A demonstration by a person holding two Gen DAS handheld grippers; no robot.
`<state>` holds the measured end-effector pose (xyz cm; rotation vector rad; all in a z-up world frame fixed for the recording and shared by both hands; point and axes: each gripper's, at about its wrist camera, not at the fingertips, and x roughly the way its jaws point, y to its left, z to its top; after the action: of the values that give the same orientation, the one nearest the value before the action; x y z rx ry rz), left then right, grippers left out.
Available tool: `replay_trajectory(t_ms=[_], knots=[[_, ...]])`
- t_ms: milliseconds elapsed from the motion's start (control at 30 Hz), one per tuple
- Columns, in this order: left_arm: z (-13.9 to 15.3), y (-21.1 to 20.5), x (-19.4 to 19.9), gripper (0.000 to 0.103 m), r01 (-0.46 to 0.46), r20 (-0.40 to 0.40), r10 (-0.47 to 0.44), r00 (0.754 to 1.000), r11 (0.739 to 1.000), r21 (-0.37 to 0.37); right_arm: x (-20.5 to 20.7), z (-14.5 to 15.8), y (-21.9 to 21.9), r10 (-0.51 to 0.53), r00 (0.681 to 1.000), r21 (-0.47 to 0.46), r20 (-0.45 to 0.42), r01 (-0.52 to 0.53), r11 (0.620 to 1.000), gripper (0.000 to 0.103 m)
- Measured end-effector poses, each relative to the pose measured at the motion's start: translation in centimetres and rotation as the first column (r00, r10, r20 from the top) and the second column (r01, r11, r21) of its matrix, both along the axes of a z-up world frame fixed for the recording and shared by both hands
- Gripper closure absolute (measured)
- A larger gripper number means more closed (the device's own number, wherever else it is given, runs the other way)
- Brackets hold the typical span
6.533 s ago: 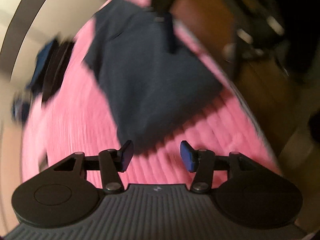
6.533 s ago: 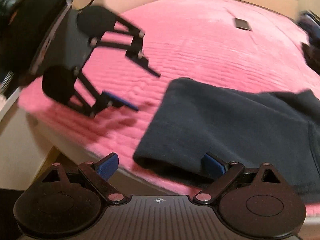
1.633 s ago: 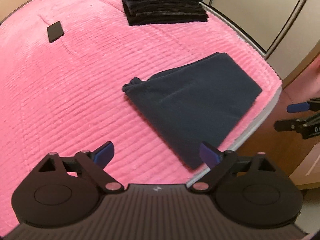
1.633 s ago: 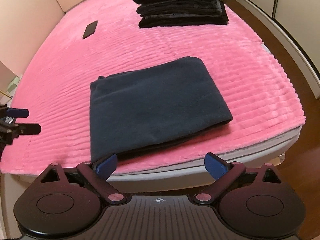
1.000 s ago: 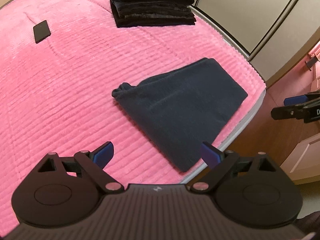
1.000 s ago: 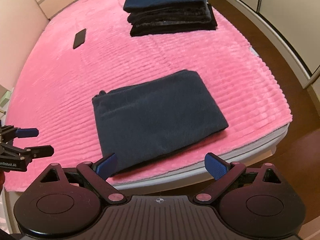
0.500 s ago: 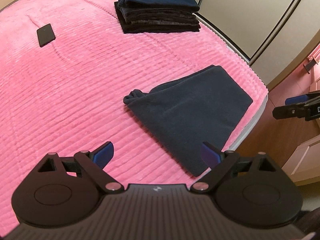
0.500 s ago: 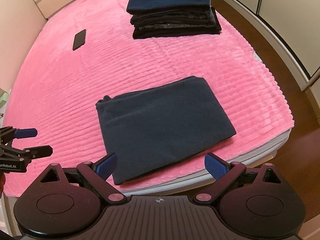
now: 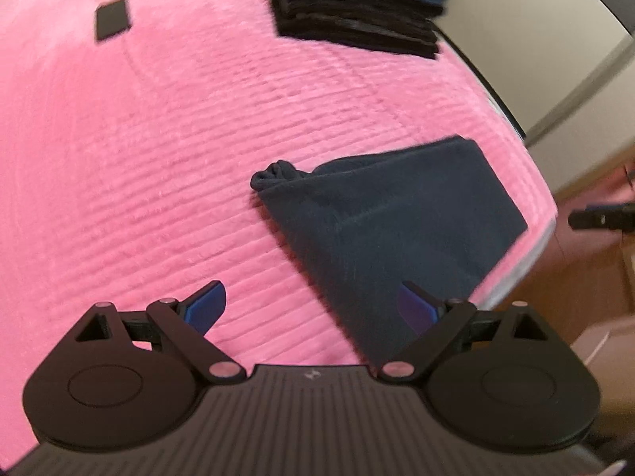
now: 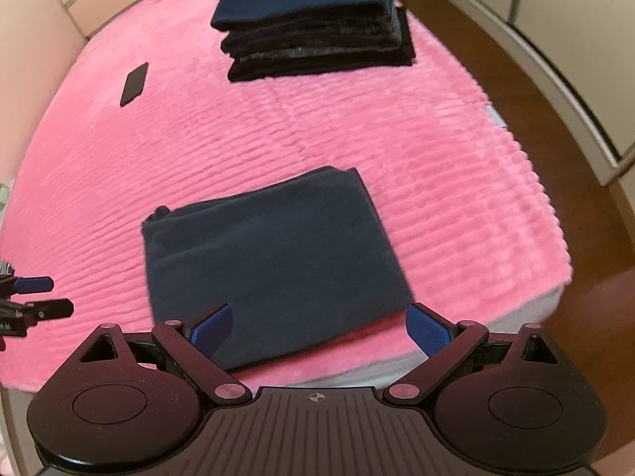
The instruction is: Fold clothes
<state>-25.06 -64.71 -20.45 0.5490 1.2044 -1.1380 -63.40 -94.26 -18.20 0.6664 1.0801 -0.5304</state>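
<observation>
Right wrist view shows the folded dark navy fleece garment (image 10: 270,261) lying flat near the front edge of the bed's pink ribbed plush blanket (image 10: 436,166), well apart from the stack of folded dark clothes (image 10: 317,20). Right tool (image 10: 319,327) and left tool (image 9: 313,305) both hover wide and empty. To lift it cleanly, I'd slide fingers under opposite edges, gathering the bunched corner (image 9: 274,172) first.

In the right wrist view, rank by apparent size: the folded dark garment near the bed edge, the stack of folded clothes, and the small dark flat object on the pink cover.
1. Folded dark garment, though it lies nearest the camera.
2. Stack of folded clothes, farther back, so its true size may be comparable.
3. Small dark flat object, clearly smallest.
</observation>
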Motion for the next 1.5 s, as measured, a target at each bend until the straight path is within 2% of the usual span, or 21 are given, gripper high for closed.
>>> replay_trajectory(t_ms=[133,200,333,467,500,600,633,867,933,967,1000,1033,1067,1100,1200,1367,1500], knots=[[-2.3,-2.3,0.6,0.013,-0.14,-0.05,0.14,0.989,0.99,0.007,0.9,-3.3,-4.9,0.076,0.997,0.042,0.024,-0.077,0.996,0.007],[-3.3,-3.4,0.7,0.013,-0.165,-0.039,0.165,0.986,0.986,0.001,1.4,-5.3,-7.3,0.102,0.994,0.075,0.043,-0.105,0.992,0.007],[-5.7,-5.4,0.9,0.014,-0.167,-0.055,0.165,0.985,0.986,-0.026,2.9,-9.2,-10.5,0.198,0.976,0.118,0.093,-0.208,0.971,0.007],[-8.5,-6.3,1.4,0.019,-0.131,-0.097,0.13,0.987,0.991,-0.012,4.3,-12.8,-11.8,0.286,0.95,0.169,0.129,-0.305,0.937,0.007],[-9.1,-6.3,1.6,0.02,-0.121,-0.113,0.12,0.986,0.993,-0.008,4.5,-13.6,-12.0,0.303,0.944,0.181,0.134,-0.324,0.929,0.007],[-10.6,-6.1,1.6,0.034,-0.077,-0.152,0.078,0.985,0.997,0.01,4.7,-15.6,-12.7,0.312,0.939,0.229,0.148,-0.339,0.912,0.007],[-11.1,-6.1,1.7,0.034,-0.068,-0.168,0.068,0.983,0.998,0.008,4.6,-16.1,-13.0,0.31,0.938,0.243,0.154,-0.34,0.909,0.007],[-14.2,-6.6,2.7,0.034,-0.127,-0.333,0.127,0.934,0.992,0.023,4.7,-16.7,-13.4,0.288,0.939,0.282,0.188,-0.333,0.9,0.007],[-14.5,-6.9,2.6,0.043,-0.143,-0.34,0.145,0.929,0.989,0.029,5.1,-16.9,-13.2,0.289,0.939,0.282,0.183,-0.332,0.9,0.008],[-14.4,-7.1,2.5,0.048,-0.146,-0.336,0.146,0.931,0.989,0.024,5.3,-16.9,-13.1,0.284,0.941,0.286,0.182,-0.327,0.901,0.02],[-14.1,-7.1,2.5,0.058,-0.146,-0.33,0.143,0.933,0.989,0.014,5.6,-17.0,-13.0,0.273,0.944,0.297,0.184,-0.319,0.9,0.036],[-13.8,-7.0,2.4,0.068,-0.146,-0.324,0.138,0.936,0.989,0.001,5.7,-17.1,-12.9,0.257,0.949,0.312,0.185,-0.304,0.9,0.037],[-13.5,-6.8,2.4,0.072,-0.146,-0.321,0.135,0.937,0.989,-0.011,5.7,-17.1,-12.9,0.237,0.955,0.323,0.181,-0.285,0.902,0.04],[-13.1,-6.5,2.4,0.079,-0.148,-0.318,0.132,0.939,0.989,-0.026,5.6,-16.9,-12.8,0.226,0.959,0.322,0.174,-0.272,0.907,0.049],[-11.7,-5.3,2.6,0.086,-0.151,-0.316,0.118,0.941,0.985,-0.079,5.7,-15.3,-11.7,0.203,0.968,0.293,0.149,-0.239,0.926,0.066],[-8.2,-1.5,3.9,0.088,-0.112,-0.276,0.073,0.958,0.985,-0.13,6.7,-11.4,-7.0,0.18,0.975,0.244,0.13,-0.207,0.947,0.072],[-4.7,4.3,7.8,0.088,-0.119,-0.212,0.092,0.973,0.986,-0.115,8.9,-9.1,-0.5,0.166,0.971,0.283,0.171,-0.21,0.936,0.072]])
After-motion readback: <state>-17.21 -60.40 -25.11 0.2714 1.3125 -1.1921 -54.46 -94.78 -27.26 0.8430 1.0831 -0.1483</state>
